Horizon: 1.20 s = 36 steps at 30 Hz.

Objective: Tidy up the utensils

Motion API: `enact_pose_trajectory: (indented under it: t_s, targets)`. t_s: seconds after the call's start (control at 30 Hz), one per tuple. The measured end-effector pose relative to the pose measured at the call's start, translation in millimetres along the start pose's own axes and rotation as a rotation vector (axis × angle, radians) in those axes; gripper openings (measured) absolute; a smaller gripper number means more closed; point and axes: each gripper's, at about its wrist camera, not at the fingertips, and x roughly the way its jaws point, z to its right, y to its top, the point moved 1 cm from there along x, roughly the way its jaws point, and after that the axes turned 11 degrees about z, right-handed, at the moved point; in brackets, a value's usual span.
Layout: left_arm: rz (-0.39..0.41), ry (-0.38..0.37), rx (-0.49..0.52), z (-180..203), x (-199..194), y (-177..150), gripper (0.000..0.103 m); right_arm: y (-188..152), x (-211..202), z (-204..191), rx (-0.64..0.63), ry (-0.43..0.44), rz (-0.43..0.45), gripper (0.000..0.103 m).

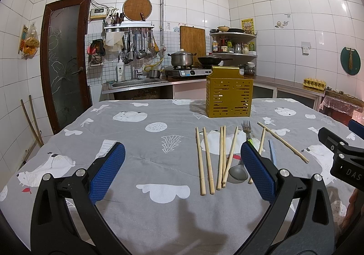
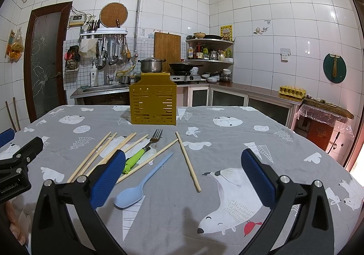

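1. Nothing looks sorted yet: judging from both views, you are at the very start of the task.
2. The holder, a yellow slotted box, stands upright at centre frame in the right wrist view, at the far side of the table. No utensil shows above its rim; its inside is hidden from here.
3. All utensils lie loose on the cloth between you and the holder, well apart from it.
4. The chopsticks lie in a rough row just right of centre in the left wrist view, several touching or crossing. One more chopstick lies on its own at centre of the right wrist view.
5. The fork, green-handled, lies among them, tines toward the holder.
6. The blue spoon sits lower centre-left in the right wrist view; a metal spoon shows lower right of centre in the left wrist view.
7. Your left gripper is spread wide and holds nothing; its right finger overlaps the fork in view, whether touching I cannot tell.
8. Your right gripper is also spread wide and bare, above the cloth.
9. Left to do, by my reckoning: every piece must go into the holder.
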Motion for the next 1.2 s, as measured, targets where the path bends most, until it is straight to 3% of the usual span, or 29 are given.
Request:
enact_pose_trajectory:
  t_s: [1.2]
  targets:
    - [-0.002, 0.0, 0.001, 0.4, 0.4, -0.8, 0.098, -0.2, -1.2, 5.6, 0.007, -0.001, 0.002, 0.099]
